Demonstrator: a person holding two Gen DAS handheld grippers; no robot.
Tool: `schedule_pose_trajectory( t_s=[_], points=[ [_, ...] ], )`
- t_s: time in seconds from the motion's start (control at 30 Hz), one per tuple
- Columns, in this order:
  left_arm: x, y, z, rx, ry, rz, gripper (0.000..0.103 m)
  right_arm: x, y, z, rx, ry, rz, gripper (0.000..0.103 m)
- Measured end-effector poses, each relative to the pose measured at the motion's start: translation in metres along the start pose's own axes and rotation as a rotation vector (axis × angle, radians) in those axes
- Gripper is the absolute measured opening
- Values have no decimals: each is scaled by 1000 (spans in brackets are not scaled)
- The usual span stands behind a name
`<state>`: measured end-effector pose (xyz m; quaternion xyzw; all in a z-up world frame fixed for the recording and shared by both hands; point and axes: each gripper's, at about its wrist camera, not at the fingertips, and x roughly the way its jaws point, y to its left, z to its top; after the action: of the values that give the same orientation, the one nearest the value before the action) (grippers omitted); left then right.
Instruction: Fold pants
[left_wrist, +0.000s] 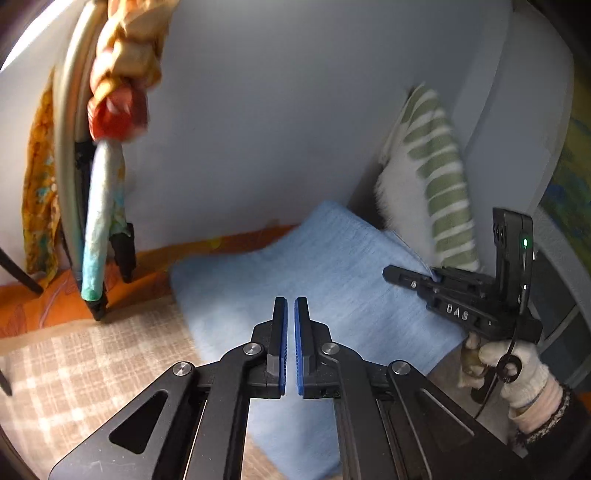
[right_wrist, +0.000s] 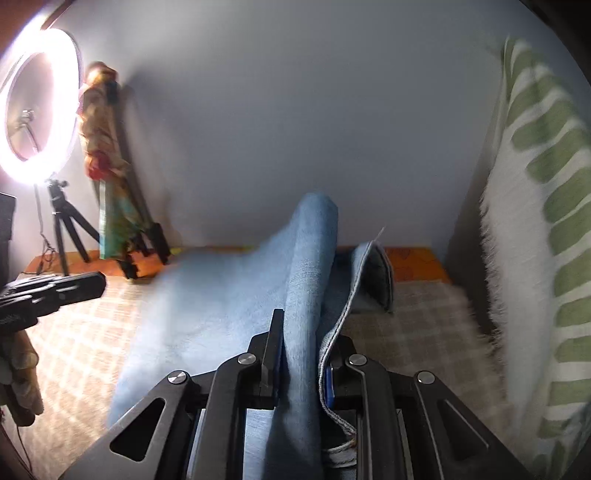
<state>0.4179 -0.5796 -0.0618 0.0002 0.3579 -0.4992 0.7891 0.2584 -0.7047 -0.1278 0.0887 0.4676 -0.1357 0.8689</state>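
Light blue denim pants (left_wrist: 314, 277) lie across a checked bedcover (left_wrist: 92, 369), partly folded. My left gripper (left_wrist: 290, 301) hovers above their near edge, blue pads almost together with nothing between them. My right gripper (left_wrist: 391, 273), held by a gloved hand (left_wrist: 517, 373), is at the pants' right edge. In the right wrist view the right gripper (right_wrist: 304, 325) is shut on a raised fold of the pants (right_wrist: 306, 295), with a stitched hem (right_wrist: 351, 295) hanging beside it. The left gripper (right_wrist: 99, 286) shows at the left of that view.
A green-striped white pillow (left_wrist: 436, 184) (right_wrist: 535, 258) leans against the wall to the right of the pants. A lit ring light (right_wrist: 40, 107) on a tripod (right_wrist: 62, 229) and a cloth-draped stand (left_wrist: 107, 184) are at the back left. An orange sheet (left_wrist: 37, 302) edges the bed.
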Motion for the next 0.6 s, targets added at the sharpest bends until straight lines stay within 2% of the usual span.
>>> schedule_pose_trajectory(
  t_s=[0.17, 0.2, 0.27, 0.4, 0.47, 0.57, 0.6],
  points=[
    [14, -8, -9, 32, 48, 17, 2, 20, -29, -10, 63, 30, 9, 16],
    [14, -9, -10, 38, 54, 18, 2, 20, -31, -12, 57, 36, 4, 19],
    [16, -13, -12, 43, 65, 20, 2, 20, -31, -14, 34, 57, -47, 24],
    [16, -22, -15, 69, 76, 28, 2, 16, -38, -14, 54, 60, -79, 32],
    [16, -28, -15, 74, 79, 24, 2, 11, -39, -13, 43, 57, -103, 33],
    [11, -33, -17, 74, 88, 31, 3, 0, -37, -14, 25, 50, -122, 43],
    [11, -36, -17, 75, 91, 31, 3, -2, -37, -13, 21, 43, -128, 50]
  ],
)
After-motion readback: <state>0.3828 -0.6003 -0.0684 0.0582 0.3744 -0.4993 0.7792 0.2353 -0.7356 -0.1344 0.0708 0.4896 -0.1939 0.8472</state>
